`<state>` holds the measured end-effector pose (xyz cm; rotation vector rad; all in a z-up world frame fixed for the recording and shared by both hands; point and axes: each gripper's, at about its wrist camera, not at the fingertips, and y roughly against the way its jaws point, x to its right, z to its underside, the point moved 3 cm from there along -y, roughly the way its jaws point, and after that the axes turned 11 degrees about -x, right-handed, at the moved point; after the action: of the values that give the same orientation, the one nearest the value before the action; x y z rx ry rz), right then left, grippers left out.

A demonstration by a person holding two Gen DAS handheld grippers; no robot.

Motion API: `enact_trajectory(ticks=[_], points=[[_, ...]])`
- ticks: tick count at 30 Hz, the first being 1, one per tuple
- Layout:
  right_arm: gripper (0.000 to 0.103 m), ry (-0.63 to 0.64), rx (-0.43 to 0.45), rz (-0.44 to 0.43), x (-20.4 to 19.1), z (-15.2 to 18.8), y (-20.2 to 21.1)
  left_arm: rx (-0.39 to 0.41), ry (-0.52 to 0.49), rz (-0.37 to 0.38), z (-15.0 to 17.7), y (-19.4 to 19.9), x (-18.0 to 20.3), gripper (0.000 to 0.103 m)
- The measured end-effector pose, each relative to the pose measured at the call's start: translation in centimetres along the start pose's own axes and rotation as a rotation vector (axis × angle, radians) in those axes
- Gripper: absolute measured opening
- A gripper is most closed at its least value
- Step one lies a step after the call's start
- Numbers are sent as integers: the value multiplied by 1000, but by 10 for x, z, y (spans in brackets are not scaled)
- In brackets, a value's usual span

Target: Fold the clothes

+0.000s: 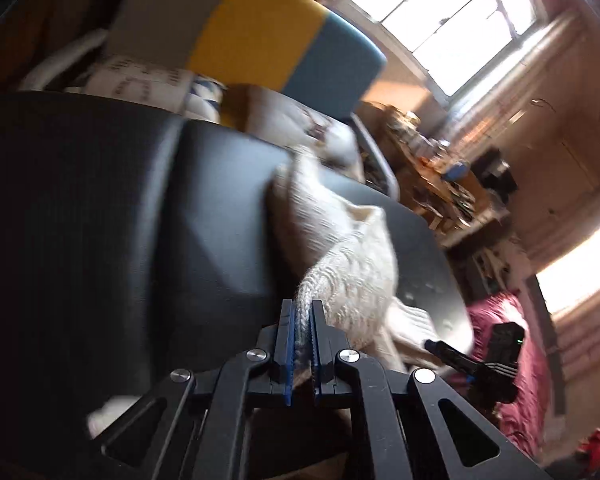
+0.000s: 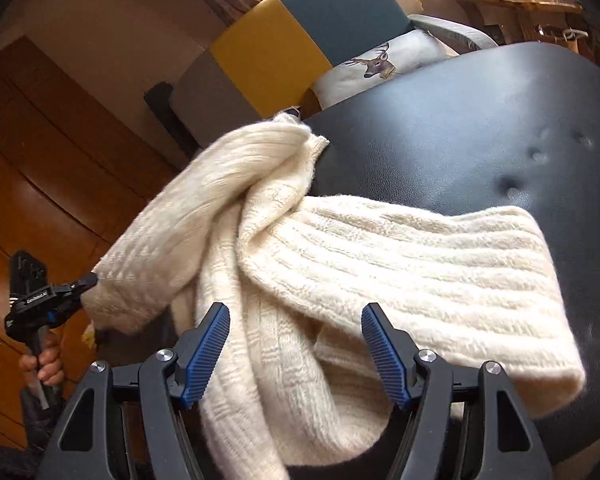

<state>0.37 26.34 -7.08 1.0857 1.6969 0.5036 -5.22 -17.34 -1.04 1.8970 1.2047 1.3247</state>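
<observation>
My left gripper (image 1: 301, 312) pinches a cuff of the cream knit sweater (image 2: 380, 264), lifting it off the black padded surface (image 2: 480, 120); my right gripper (image 2: 296, 320) hovers spread wide above the rumpled body. No fold looks made yet. The sweater hangs over the near-left edge; bare padding lies open beyond.

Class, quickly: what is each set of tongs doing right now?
Left tongs: closed on the cream ribbed knit sweater.
Right tongs: open, holding nothing.

White lettering on left gripper (image 2: 88, 280) body — too small to read.
</observation>
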Motion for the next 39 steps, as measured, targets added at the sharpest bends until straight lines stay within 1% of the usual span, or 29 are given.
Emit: enact_trajectory(ticks=[1, 5, 6, 7, 9, 11, 12, 13, 14, 15, 16, 18, 20, 22, 23, 24, 25, 26, 27, 28, 29, 31, 32, 33, 35, 36, 37, 38, 39], points=[[70, 26, -6, 43, -6, 0, -5, 7, 32, -62, 1, 1, -20, 7], [70, 142, -30, 194, -29, -5, -24, -15, 177, -246, 24, -13, -90, 7], [70, 175, -38, 234, -35, -9, -30, -36, 211, -259, 30, -19, -103, 7], [70, 203, -56, 269, -39, -13, -38, -56, 241, -250, 36, -25, -114, 7], [70, 246, -88, 307, -46, -20, -53, -51, 288, -243, 47, -27, -121, 7], [70, 271, -100, 345, -50, -24, -66, -22, 272, -230, 51, -23, -115, 7], [68, 292, -113, 369, -51, -26, -73, -5, 264, -231, 49, -21, -108, 8], [47, 295, -116, 383, -51, -29, -78, 9, 241, -223, 46, -21, -100, 8], [30, 275, -107, 377, -49, -33, -79, 22, 216, -214, 42, -20, -91, 8], [3, 254, -93, 378, -47, -39, -78, 35, 191, -205, 38, -20, -82, 8], [7, 239, -69, 397, -44, -47, -74, 46, 156, -195, 34, -21, -72, 9], [7, 219, -17, 436, -40, -66, -63, 62, 78, -172, 26, -25, -48, 12], [7, 193, 5, 467, -30, -88, -56, 60, -1, -149, 17, -37, -22, 13], [7, 172, -15, 487, -18, -106, -56, 47, -86, -145, 3, -57, 7, 20], [8, 152, -42, 471, -10, -113, -59, 45, -131, -149, -5, -66, 21, 24], [11, 117, -66, 431, -2, -120, -61, 35, -183, -162, -17, -79, 36, 34], [17, 80, -79, 377, 4, -125, -61, 21, -236, -182, -23, -91, 52, 39], [21, 42, -80, 304, 9, -129, -59, 11, -293, -192, -27, -100, 67, 39], [26, 4, -80, 232, 14, -133, -56, 8, -351, -203, -34, -107, 82, 43], [28, -12, -76, 181, 15, -138, -53, 7, -408, -216, -41, -114, 96, 50], [30, 2, -65, 161, 13, -144, -50, 5, -465, -228, -48, -120, 111, 53], [42, 47, -63, 121, 3, -155, -47, 11, -580, -289, -56, -133, 137, 66], [45, 73, -80, 115, -2, -162, -51, 9, -619, -321, -59, -141, 145, 68], [48, 102, -101, 124, -6, -169, -59, -7, -649, -344, -63, -149, 148, 68], [49, 138, -156, 159, -8, -182, -85, -51, -699, -382, -67, -167, 154, 68], [49, 149, -188, 177, -9, -188, -99, -44, -712, -435, -68, -174, 152, 68], [49, 159, -212, 201, -8, -194, -114, -30, -703, -462, -70, -179, 147, 66], [49, 167, -227, 234, -7, -200, -127, -17, -692, -485, -72, -184, 143, 60], [49, 177, -240, 261, -6, -205, -140, -37, -624, -440, -77, -184, 132, 34]])
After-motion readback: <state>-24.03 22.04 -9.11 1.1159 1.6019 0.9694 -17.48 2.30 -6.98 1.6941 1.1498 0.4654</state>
